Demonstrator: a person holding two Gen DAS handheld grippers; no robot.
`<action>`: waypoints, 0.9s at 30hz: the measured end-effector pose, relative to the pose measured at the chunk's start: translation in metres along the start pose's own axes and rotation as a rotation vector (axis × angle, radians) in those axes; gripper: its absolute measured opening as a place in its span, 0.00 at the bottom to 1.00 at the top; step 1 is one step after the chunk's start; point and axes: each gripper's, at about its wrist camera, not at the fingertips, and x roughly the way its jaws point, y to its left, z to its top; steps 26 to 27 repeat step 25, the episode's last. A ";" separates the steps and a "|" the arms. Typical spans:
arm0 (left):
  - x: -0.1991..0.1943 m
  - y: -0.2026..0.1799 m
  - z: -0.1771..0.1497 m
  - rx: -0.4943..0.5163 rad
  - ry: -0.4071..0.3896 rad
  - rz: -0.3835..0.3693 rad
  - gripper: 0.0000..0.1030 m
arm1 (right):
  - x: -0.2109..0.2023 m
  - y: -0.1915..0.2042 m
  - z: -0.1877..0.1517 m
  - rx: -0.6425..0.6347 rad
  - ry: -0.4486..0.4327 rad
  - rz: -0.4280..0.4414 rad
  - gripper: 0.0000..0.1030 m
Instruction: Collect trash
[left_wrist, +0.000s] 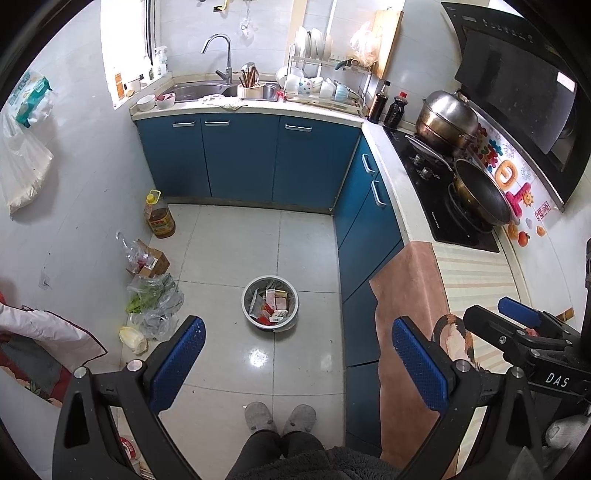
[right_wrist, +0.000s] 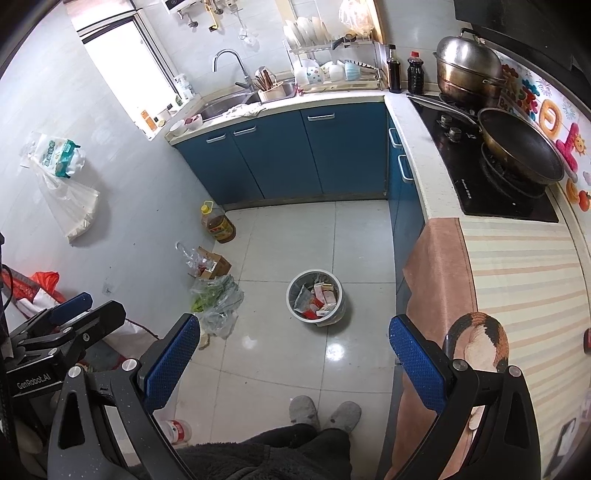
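Left gripper (left_wrist: 295, 363) fingers spread, empty | right gripper (right_wrist: 293, 360) likewise | bin (right_wrist: 316, 297) holds trash

Left tool (left_wrist: 295, 363) and right tool (right_wrist: 293, 360) agape, empty.

Full bin (right_wrist: 316, 297) (tiled floor (right_wrist: 288, 369)) ahead

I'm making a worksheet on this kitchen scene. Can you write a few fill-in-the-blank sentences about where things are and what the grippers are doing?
1. The round trash bin stands on the tiled ____.
2. Both the left gripper and the right gripper are open and hold ____.
3. The oil bottle with the yellow cap stands by the ____ cabinets.
4. The wok sits on the ____.

Missing words: floor; nothing; blue; stove
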 end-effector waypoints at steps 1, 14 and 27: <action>0.000 -0.001 0.000 0.002 0.000 -0.002 1.00 | -0.001 0.000 0.000 0.002 -0.001 -0.002 1.00; 0.001 -0.001 0.006 0.028 0.008 -0.014 1.00 | -0.005 -0.007 0.000 0.024 -0.011 -0.013 1.00; 0.000 -0.003 0.008 0.028 -0.004 -0.011 1.00 | -0.005 -0.010 0.001 0.030 -0.013 -0.016 1.00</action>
